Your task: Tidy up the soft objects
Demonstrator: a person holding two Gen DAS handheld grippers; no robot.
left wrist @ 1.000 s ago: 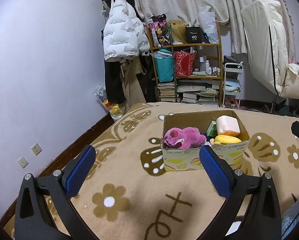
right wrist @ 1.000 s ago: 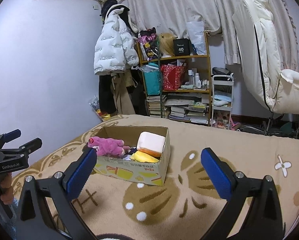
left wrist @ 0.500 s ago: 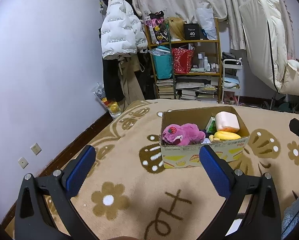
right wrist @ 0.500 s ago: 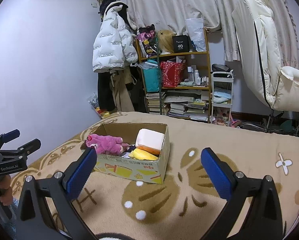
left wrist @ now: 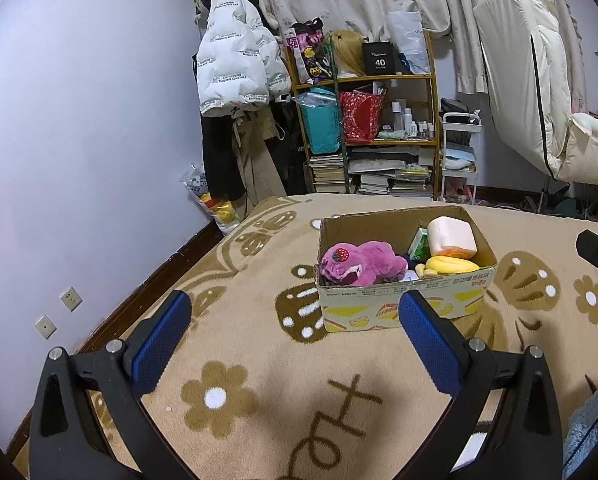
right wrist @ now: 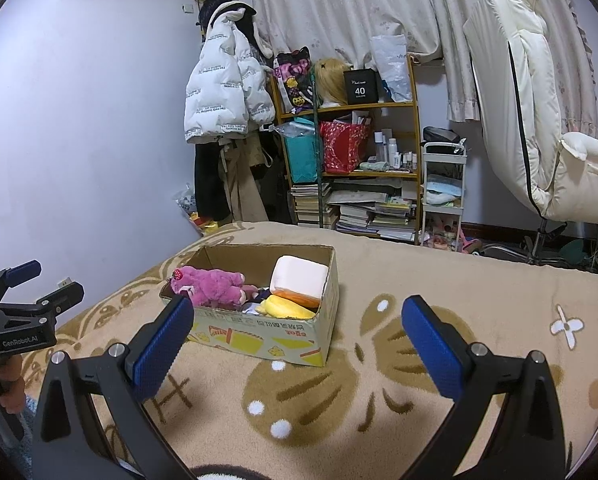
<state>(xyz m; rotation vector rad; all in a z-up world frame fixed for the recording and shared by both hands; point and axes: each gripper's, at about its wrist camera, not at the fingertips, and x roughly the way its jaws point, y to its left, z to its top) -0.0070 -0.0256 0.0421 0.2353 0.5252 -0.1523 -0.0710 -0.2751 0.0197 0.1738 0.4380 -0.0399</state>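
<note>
A cardboard box [left wrist: 403, 304] [right wrist: 259, 330] stands on the beige patterned blanket [left wrist: 259, 360]. In it lie a purple plush bear [left wrist: 363, 262] [right wrist: 215, 284], a yellow plush banana [left wrist: 451, 266] [right wrist: 285, 306], a white and orange plush block [left wrist: 451, 236] [right wrist: 299, 278] and a green carton [left wrist: 419, 244]. My left gripper [left wrist: 295, 320] is open and empty, in front of the box. My right gripper [right wrist: 297, 324] is open and empty, in front of the box. The left gripper also shows in the right wrist view [right wrist: 23, 308].
A shelf [left wrist: 363, 132] with books, bags and bottles stands against the far wall. A white puffer jacket [left wrist: 235, 60] hangs to its left. A white cart [left wrist: 459, 152] and a cream chair [left wrist: 539, 92] stand at the right.
Both grippers have tilted and shifted slightly; the box sits a little higher in the left wrist view and lower in the right wrist view. The box's contents have not moved.
</note>
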